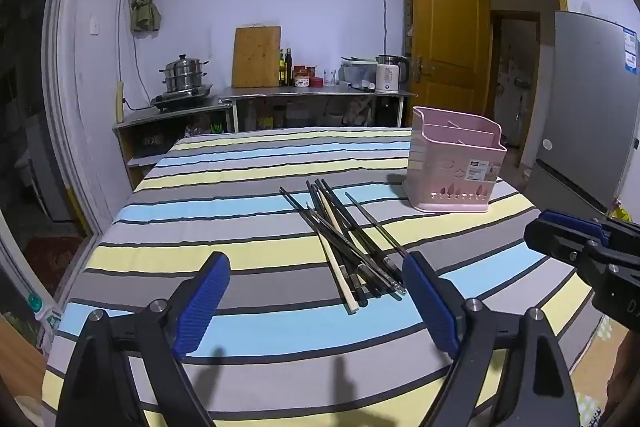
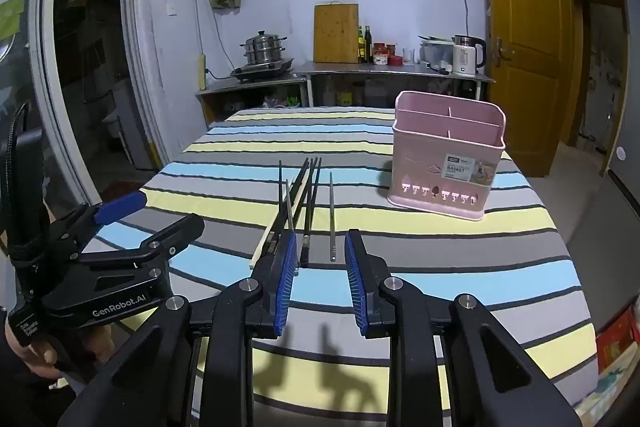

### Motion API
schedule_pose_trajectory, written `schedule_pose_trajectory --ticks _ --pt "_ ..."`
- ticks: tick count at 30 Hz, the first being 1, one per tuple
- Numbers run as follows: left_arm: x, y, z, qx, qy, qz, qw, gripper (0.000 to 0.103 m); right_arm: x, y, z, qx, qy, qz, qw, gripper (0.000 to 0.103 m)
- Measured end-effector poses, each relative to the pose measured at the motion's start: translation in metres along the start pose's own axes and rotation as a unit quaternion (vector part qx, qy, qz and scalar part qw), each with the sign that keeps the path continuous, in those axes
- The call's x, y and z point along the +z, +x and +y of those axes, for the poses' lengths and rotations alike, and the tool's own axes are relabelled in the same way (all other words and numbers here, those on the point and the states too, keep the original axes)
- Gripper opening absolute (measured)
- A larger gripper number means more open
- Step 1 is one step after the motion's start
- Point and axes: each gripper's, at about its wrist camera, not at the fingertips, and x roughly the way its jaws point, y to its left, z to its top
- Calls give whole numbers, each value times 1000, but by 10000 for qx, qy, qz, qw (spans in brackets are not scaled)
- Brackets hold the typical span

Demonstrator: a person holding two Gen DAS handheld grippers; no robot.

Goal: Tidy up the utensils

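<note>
A bundle of chopsticks (image 1: 348,243) lies loose on the striped cloth of the desk (image 1: 224,211), near the middle and a little toward its right side; most are dark, one is pale wood, and one thin metal stick lies slightly apart on the right of the heap. A pink utensil basket (image 1: 454,167) with inner dividers stands upright near the far right corner of the desk, well apart from the chopsticks and with nothing showing inside it. The left tongs (image 1: 316,291) hover above the near part of the desk with their blue pads spread wide, nothing between them. The right tongs (image 2: 320,279) hang over the near ends of the chopsticks, pads a narrow gap apart and gripping nothing. A hand (image 2: 38,351) holds the left tool at the near left edge
</note>
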Motion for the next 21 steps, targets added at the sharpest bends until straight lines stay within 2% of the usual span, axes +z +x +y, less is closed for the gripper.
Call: schedule_pose_trajectory --ticks 21 --pt "0 -10 -3 -31 4 -90 10000 88 -3 -4 1 -11 2 23 10000 26"
